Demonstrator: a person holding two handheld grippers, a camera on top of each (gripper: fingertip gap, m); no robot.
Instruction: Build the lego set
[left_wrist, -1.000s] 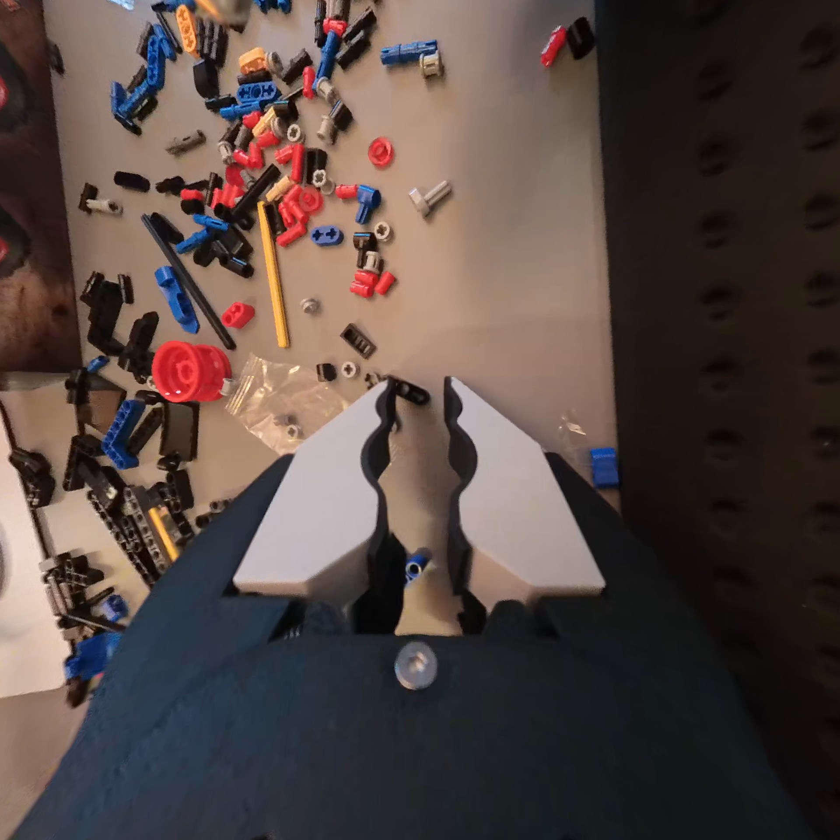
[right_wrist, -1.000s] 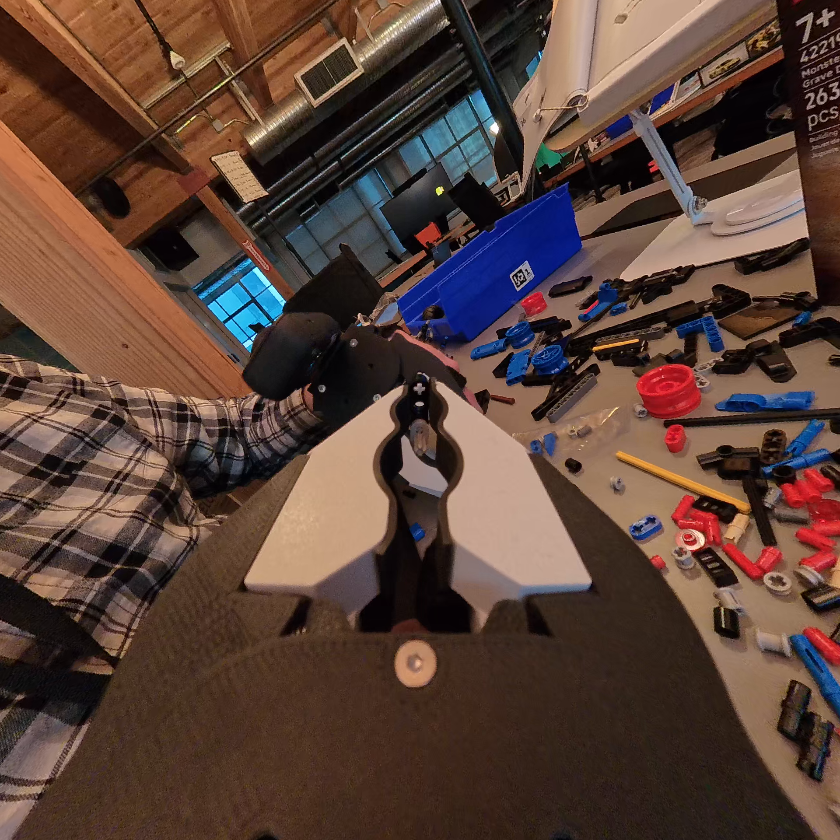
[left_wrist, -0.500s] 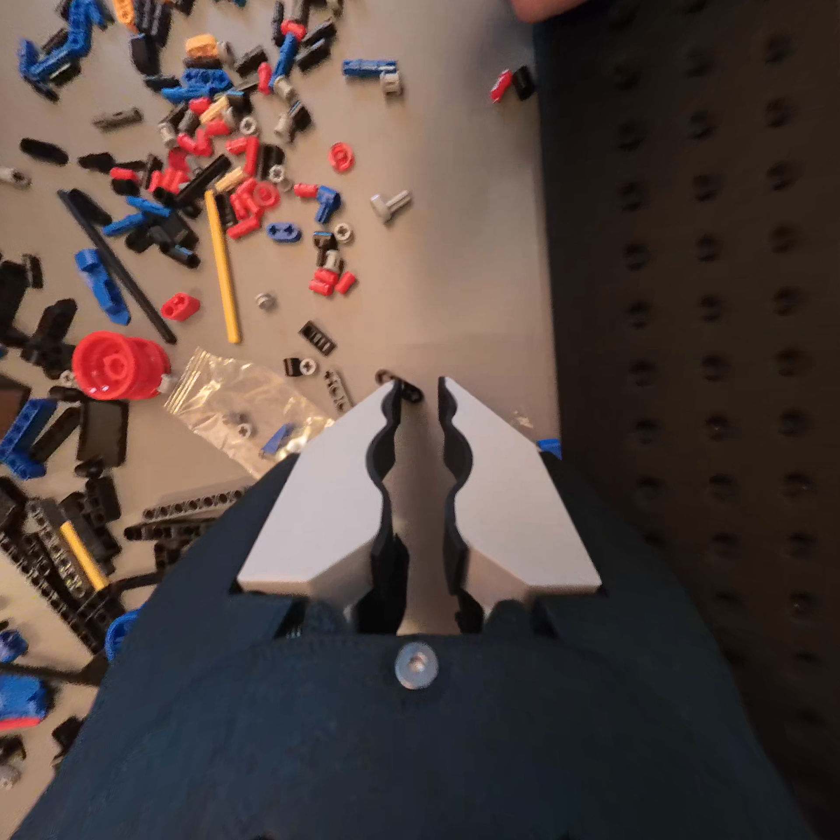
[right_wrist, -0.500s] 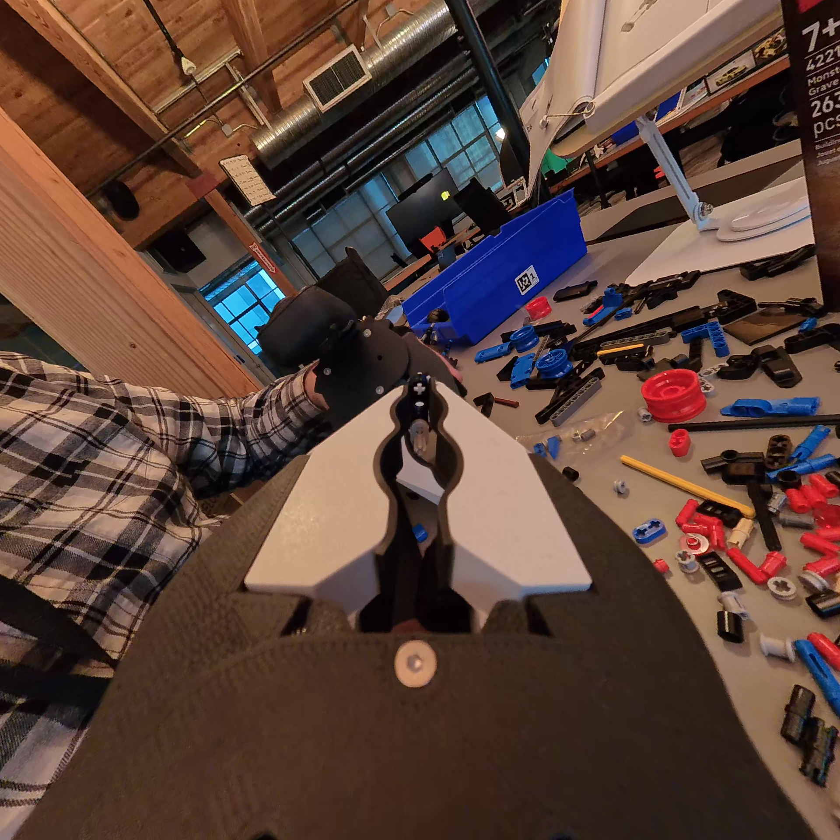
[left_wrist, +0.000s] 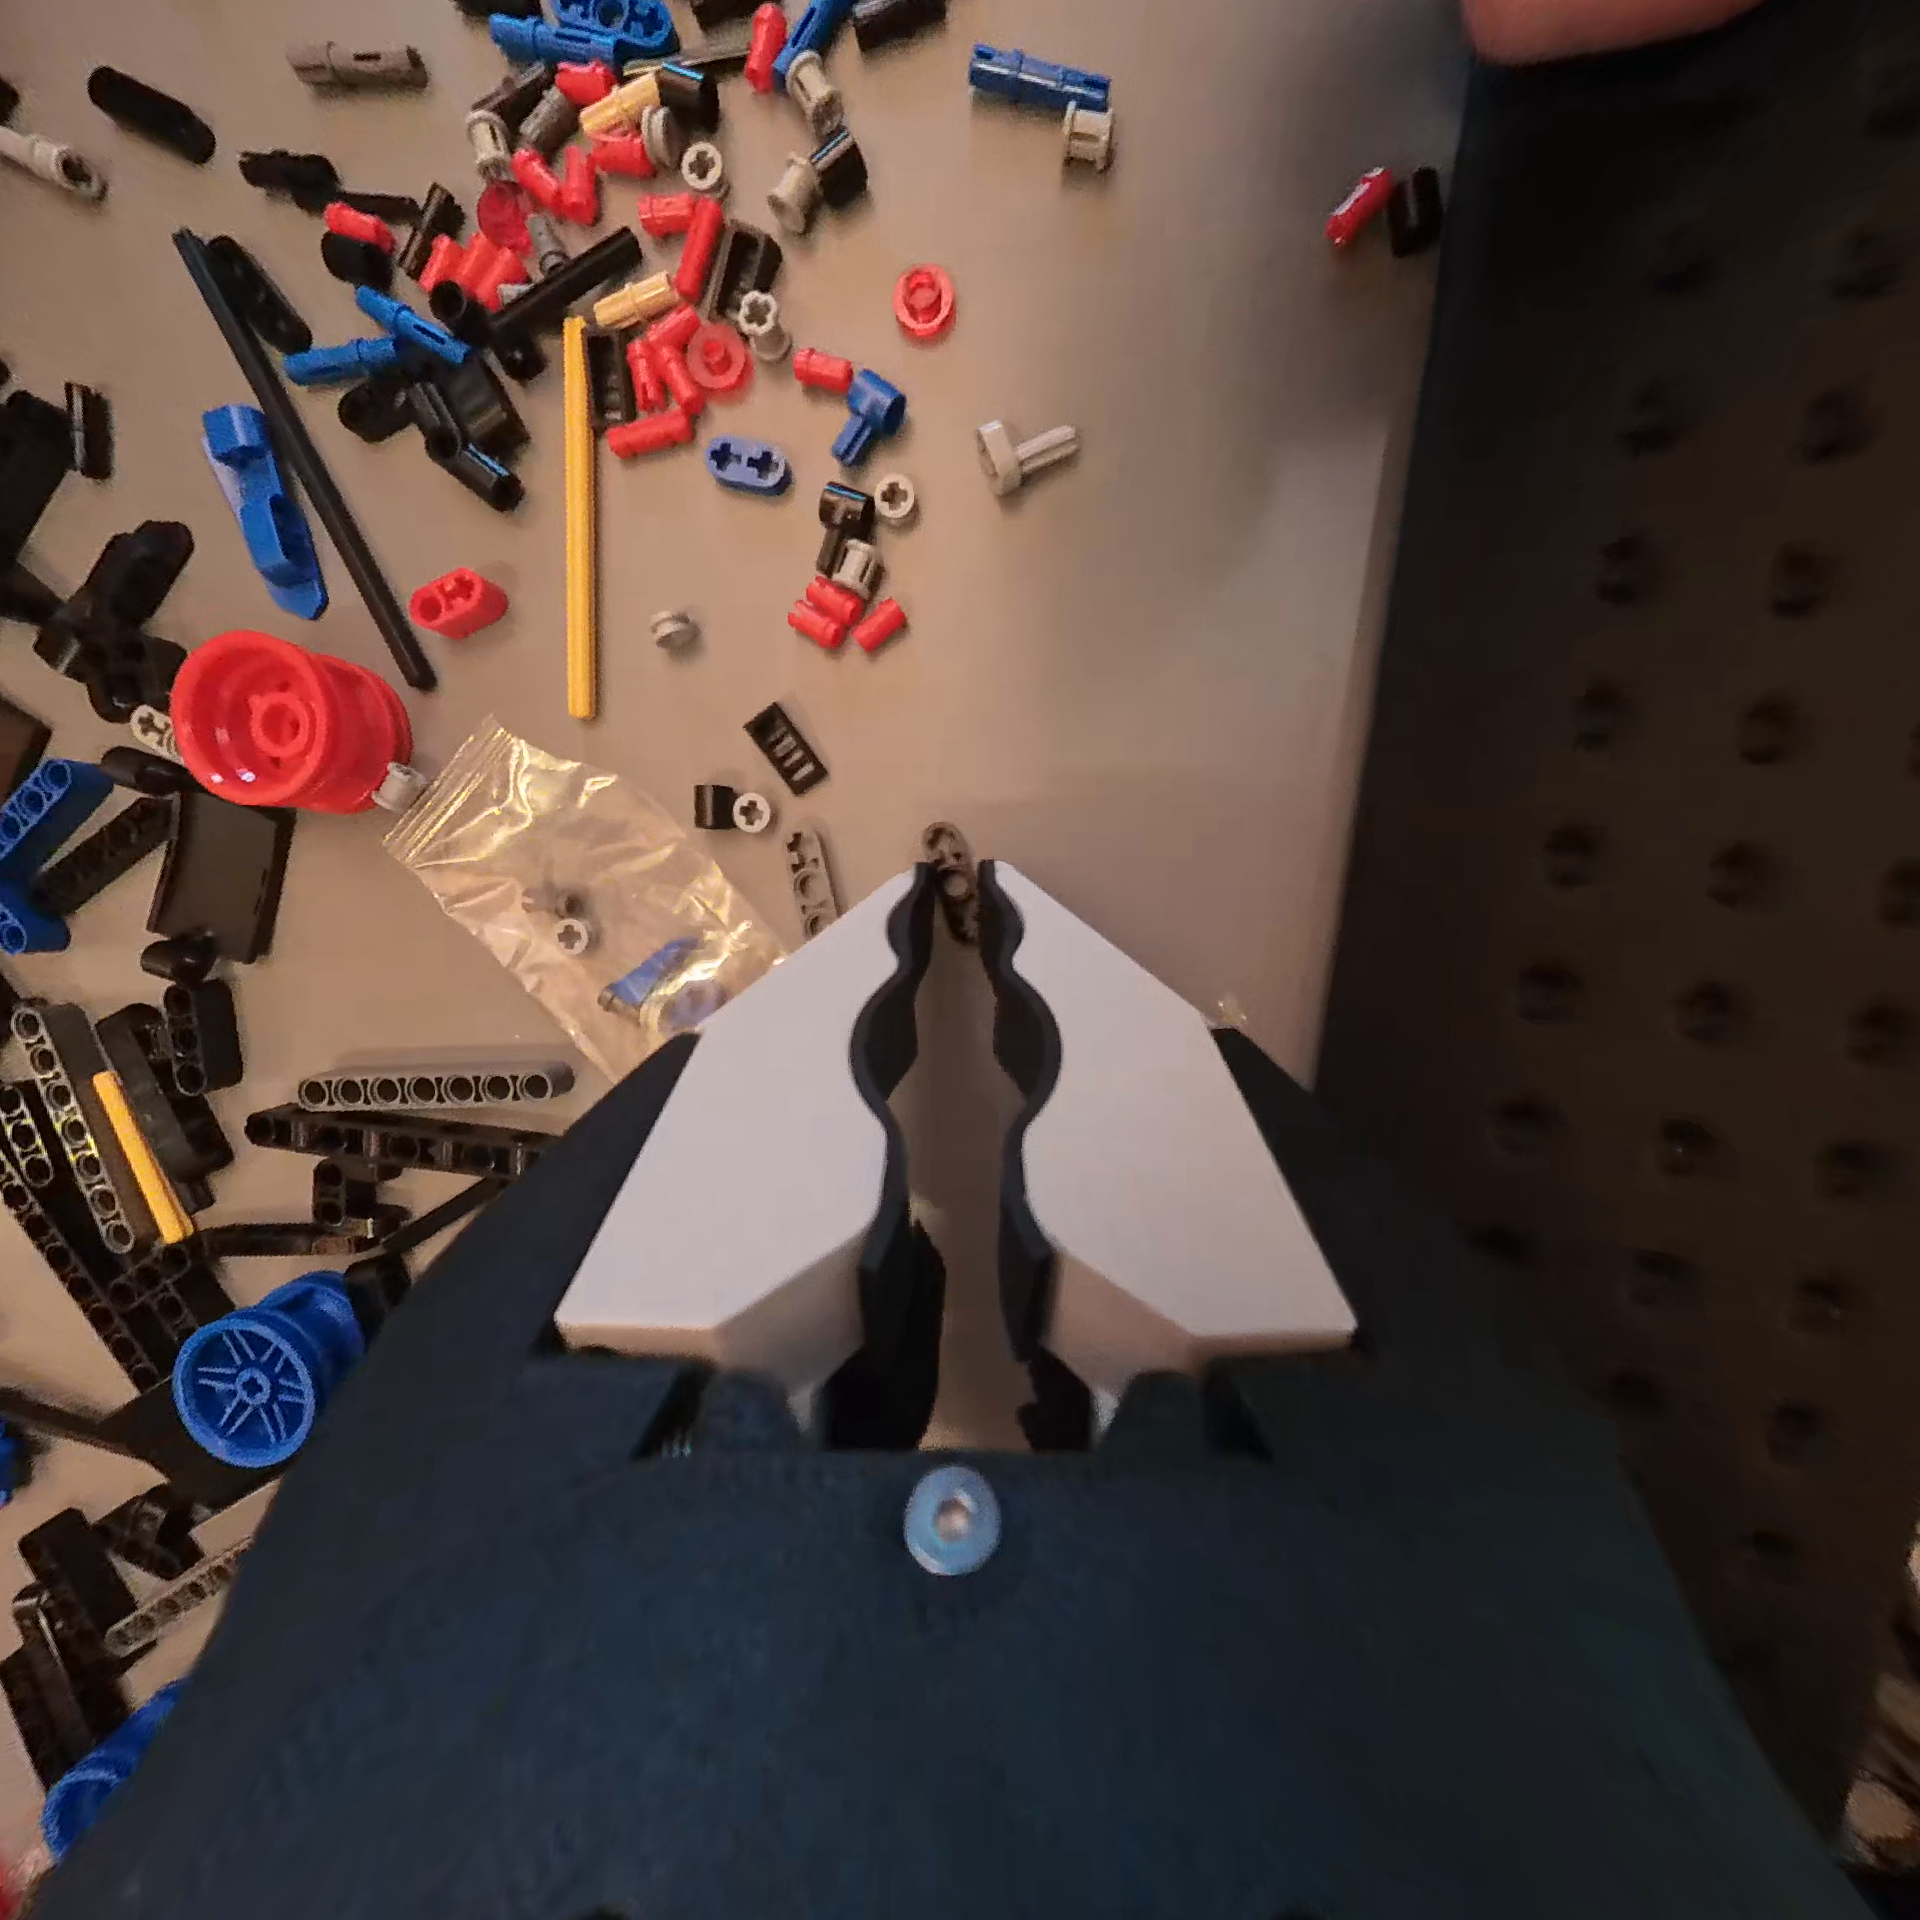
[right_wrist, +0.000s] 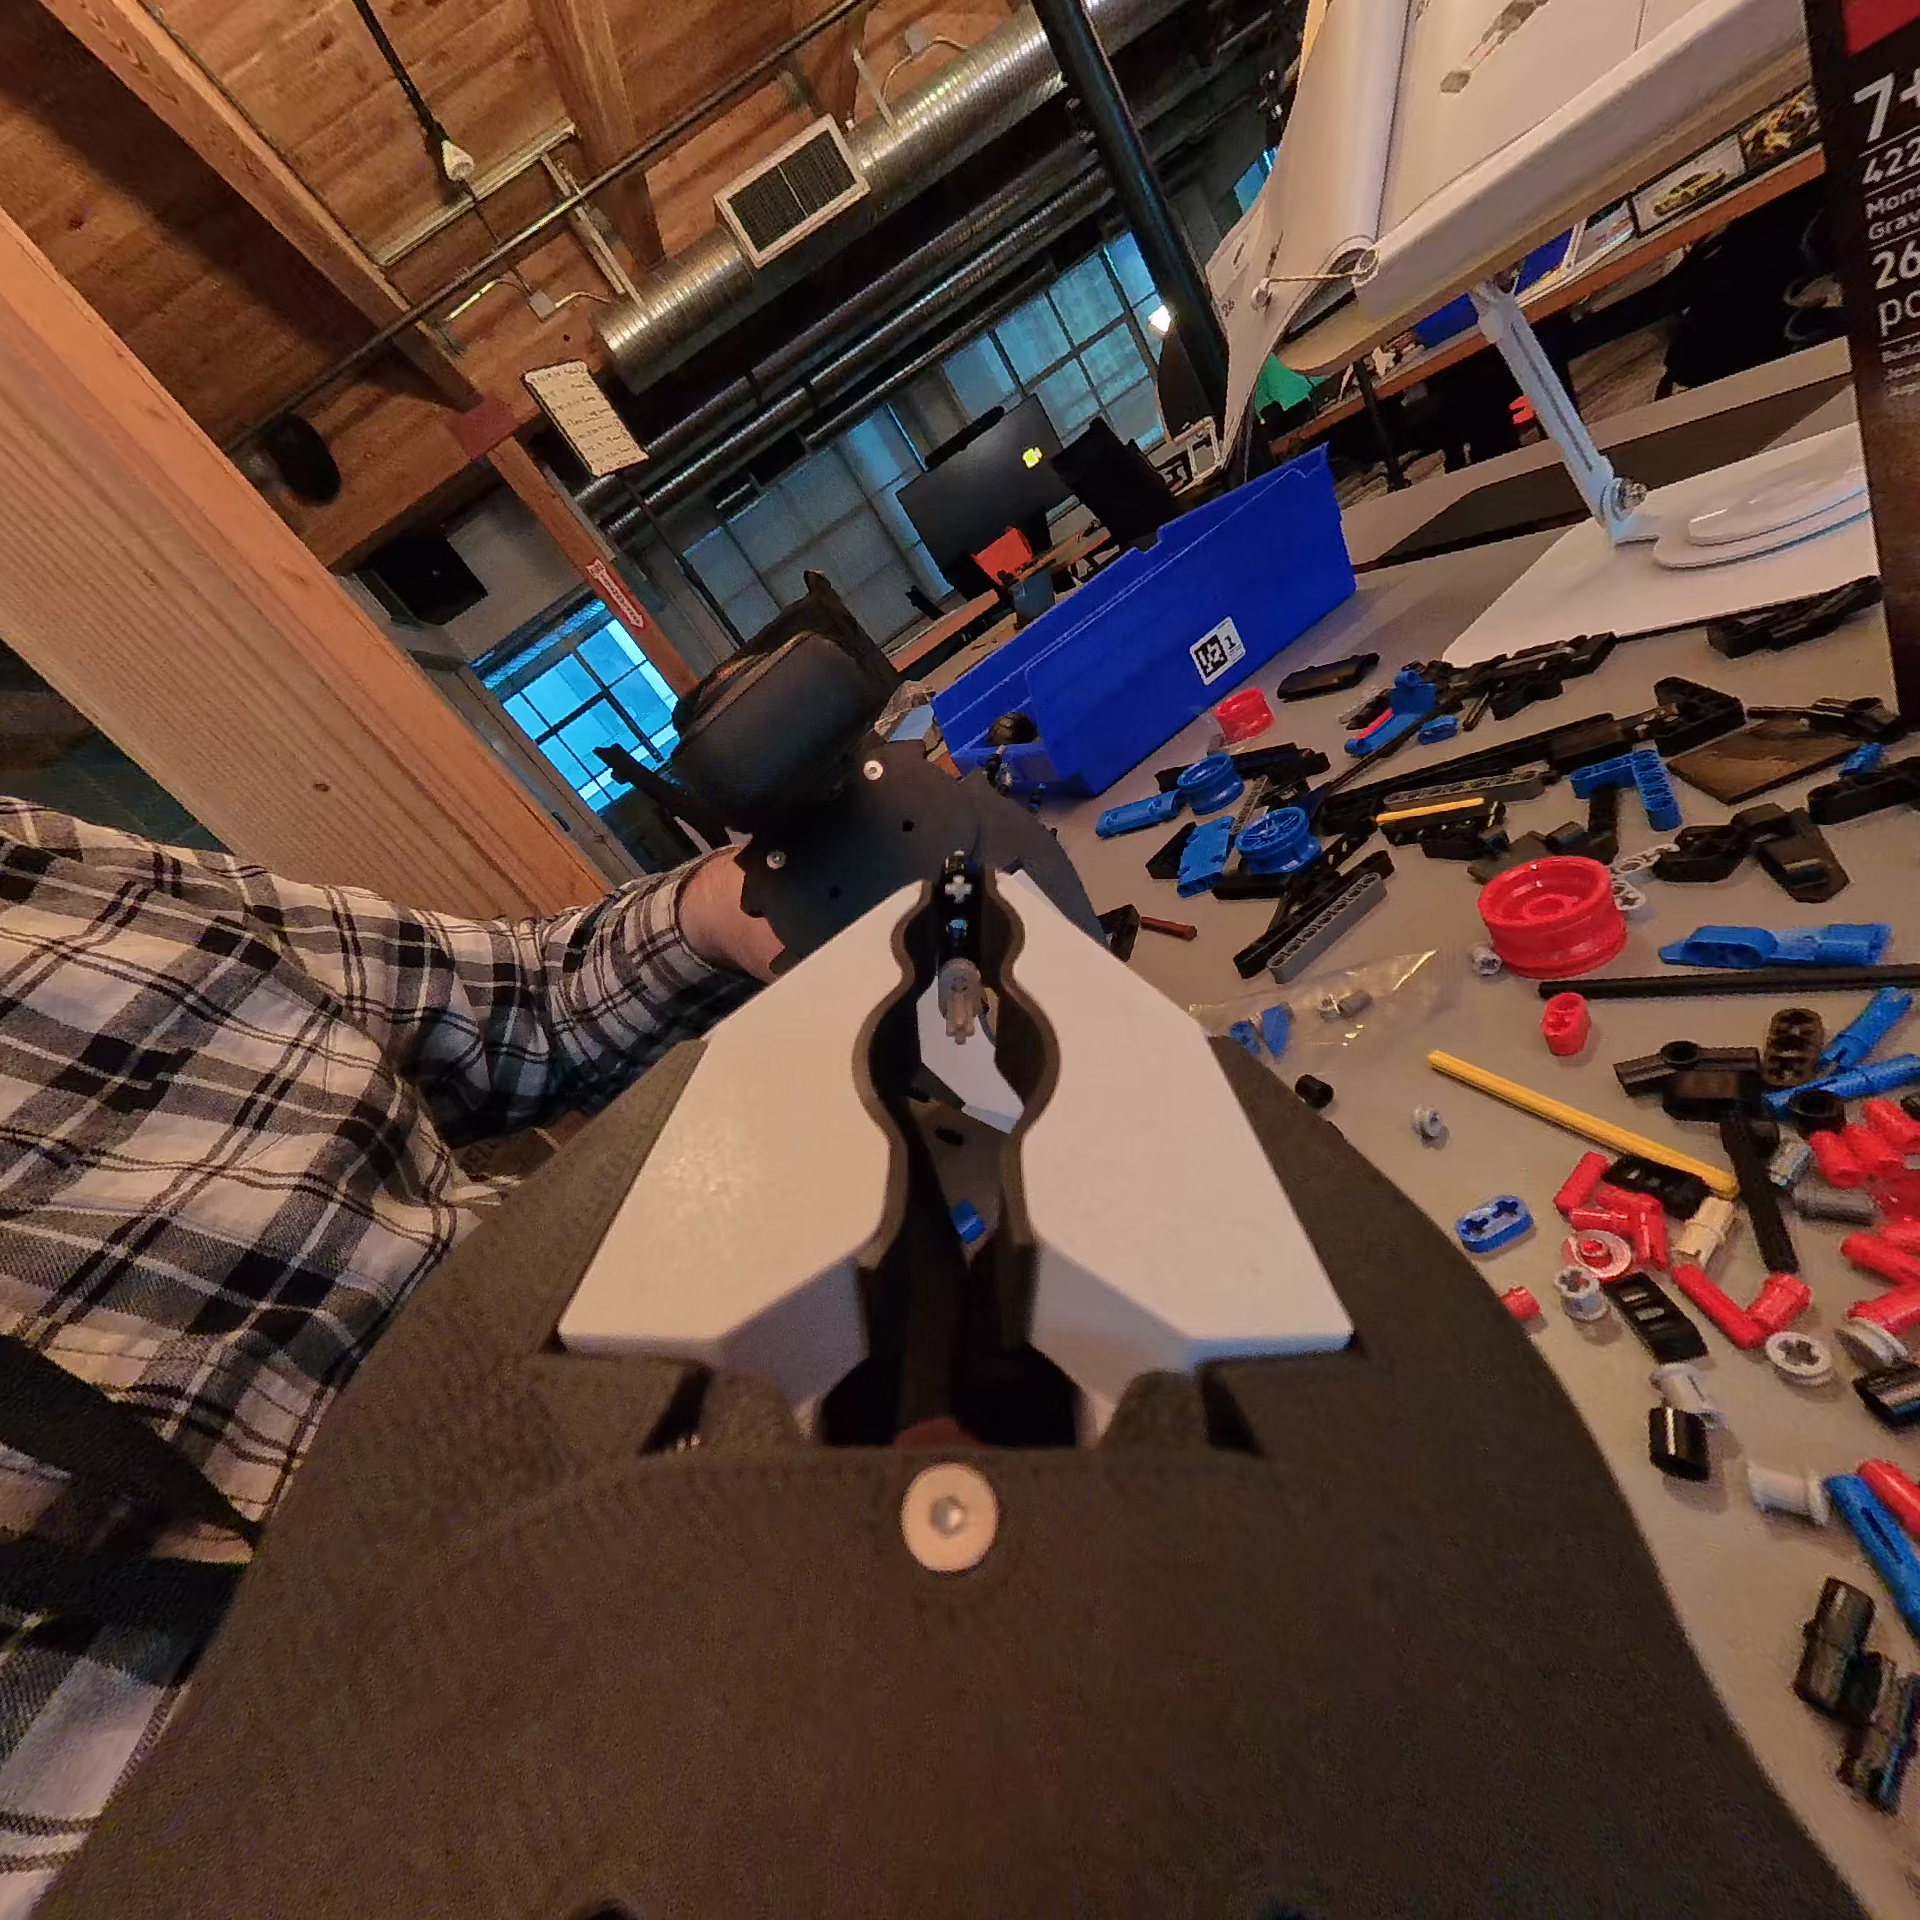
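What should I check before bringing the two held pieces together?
1. Left claw holds its piece: ok, the tips pinch a small dark link.
2. Right claw holds its piece: ok, it is shut on a black connector with a grey pin.
3. Link is square in the left claw: cannot tell, only its top hole shows past the tips.
4. Grey pin end is free for mating: cannot tell, it points back between the fingers.
5. Grey table under the left claw is free of loose parts: ok, the clear bag lies off to one side.
6. Both claws are lined up: not ok, the right claw is raised and aimed past the left one.
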